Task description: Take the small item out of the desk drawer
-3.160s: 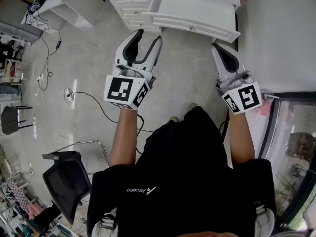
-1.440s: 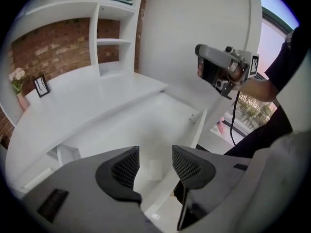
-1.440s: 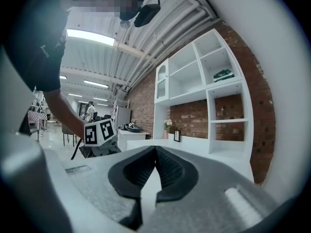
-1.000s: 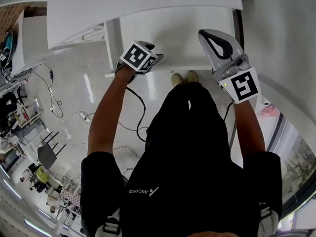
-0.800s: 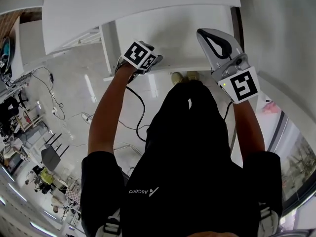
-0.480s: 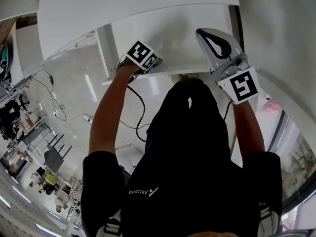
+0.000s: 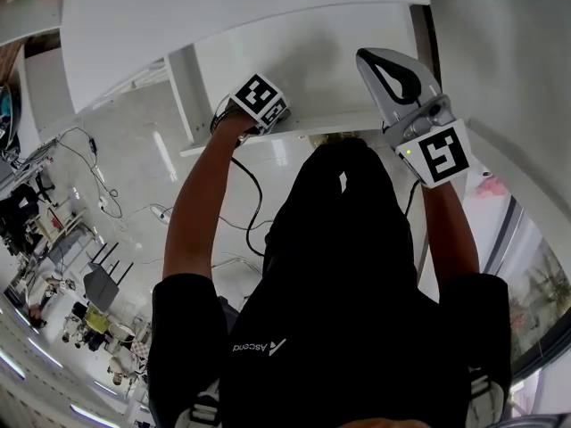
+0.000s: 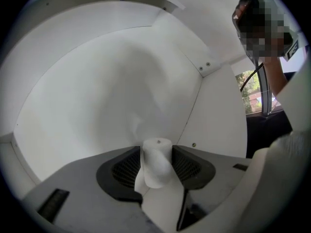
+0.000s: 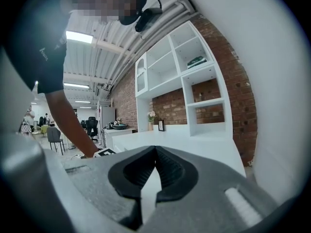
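Note:
The white desk drawer [image 7: 308, 52] stands pulled out under the desktop [image 7: 223, 12]. My left gripper reaches down into it at its near left edge; in the head view only its marker cube [image 7: 260, 101] shows. In the left gripper view, the left gripper [image 8: 156, 163] is shut on a small white cylinder [image 8: 156, 160], with the bare drawer floor [image 8: 97, 96] and a screwed corner beyond. My right gripper [image 7: 368, 57] hovers over the drawer's right side. Its jaws [image 9: 155, 154] meet at the tips with nothing between them.
Pale floor with cables [image 7: 241, 185] lies left of the person. Office chairs [image 7: 103, 283] stand at the lower left. A glass door [image 7: 526, 266] is at the right. In the right gripper view, white shelving [image 9: 194, 81] stands against a brick wall.
About three seconds ago both grippers hung over the floor short of the desk, the left one open. Over the last second the left gripper stays in the drawer and the right barely moves.

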### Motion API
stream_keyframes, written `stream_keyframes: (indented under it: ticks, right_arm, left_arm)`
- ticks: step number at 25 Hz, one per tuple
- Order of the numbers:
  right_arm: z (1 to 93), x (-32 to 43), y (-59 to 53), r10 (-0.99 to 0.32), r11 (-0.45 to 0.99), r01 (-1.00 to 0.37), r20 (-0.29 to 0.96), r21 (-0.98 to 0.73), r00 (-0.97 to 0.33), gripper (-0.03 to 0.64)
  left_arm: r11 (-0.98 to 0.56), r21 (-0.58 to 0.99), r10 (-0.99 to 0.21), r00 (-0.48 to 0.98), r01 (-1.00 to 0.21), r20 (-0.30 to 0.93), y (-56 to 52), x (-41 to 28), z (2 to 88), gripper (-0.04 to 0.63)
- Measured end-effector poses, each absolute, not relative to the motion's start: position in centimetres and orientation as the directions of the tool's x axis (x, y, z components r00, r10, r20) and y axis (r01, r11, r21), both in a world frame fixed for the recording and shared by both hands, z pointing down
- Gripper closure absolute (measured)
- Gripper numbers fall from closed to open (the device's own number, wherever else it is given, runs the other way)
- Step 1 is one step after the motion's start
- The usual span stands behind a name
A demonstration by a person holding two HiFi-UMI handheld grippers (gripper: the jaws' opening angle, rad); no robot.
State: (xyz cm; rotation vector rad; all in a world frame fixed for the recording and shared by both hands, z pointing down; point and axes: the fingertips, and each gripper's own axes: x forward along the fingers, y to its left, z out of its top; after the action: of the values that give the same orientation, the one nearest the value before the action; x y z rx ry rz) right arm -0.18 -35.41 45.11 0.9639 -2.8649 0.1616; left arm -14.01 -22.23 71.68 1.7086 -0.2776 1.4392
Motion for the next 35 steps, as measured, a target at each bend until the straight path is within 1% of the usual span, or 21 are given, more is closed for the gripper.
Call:
stream_keyframes:
  ticks: [2,10,13,16,21,24,28,31,35]
  right_arm:
    - [45.4,-0.4,-35.2,-0.593,0.789,-0.609,0.157,-0.085,-0.79,0.617]
    - [45.9,-0.7,-34.7,-0.594,0.785,-0.612,0.166,-0.095,-0.787,0.617]
    - [45.4,-0.9,-34.9,-0.591,0.788,-0.609,0.164,-0.092,-0.79,0.617]
    - [44.4,-1.2,-34.7,-0.588,0.793,-0.604,0.155,-0.085,-0.794,0.617]
    - [42.2,-1.4,-33.7,-0.58,0.806,-0.589,0.113,-0.059,-0.806,0.617]
    - [40.1,-2.1,-33.1,-0.577,0.814,-0.58,0.076,-0.032,-0.813,0.617]
    - [36.9,-3.1,-31.8,-0.566,0.824,-0.567,0.041,-0.004,-0.823,0.617]
    - [34.9,-3.9,-30.7,-0.553,0.833,-0.553,0.009,0.023,-0.833,0.617]
    - [32.0,-4.9,-28.5,-0.536,0.844,-0.537,-0.027,0.019,-0.844,0.617]
  left_arm:
    - [-0.609,0.442,0.336,0.291,-0.658,0.896,-22.3,-14.3,72.0,0.419]
    - [-0.603,0.437,0.328,0.292,-0.667,0.898,-22.1,-14.6,72.1,0.43]
    - [-0.6,0.431,0.293,0.316,-0.674,0.902,-22.9,-14.5,71.1,0.43]
    - [-0.6,0.414,0.225,0.352,-0.684,0.908,-24.1,-14.2,69.2,0.43]
    - [-0.607,0.376,0.035,0.448,-0.701,0.893,-25.9,-13.0,64.3,0.43]
    - [-0.615,0.348,-0.103,0.51,-0.708,0.854,-26.5,-12.9,60.0,0.43]
    - [-0.64,0.267,-0.28,0.542,-0.721,0.792,-26.3,-13.0,54.2,0.43]
    - [-0.644,0.206,-0.427,0.57,-0.737,0.702,-26.2,-13.0,49.9,0.43]
    - [-0.64,0.132,-0.612,0.606,-0.757,0.508,-25.4,-13.0,42.5,0.43]
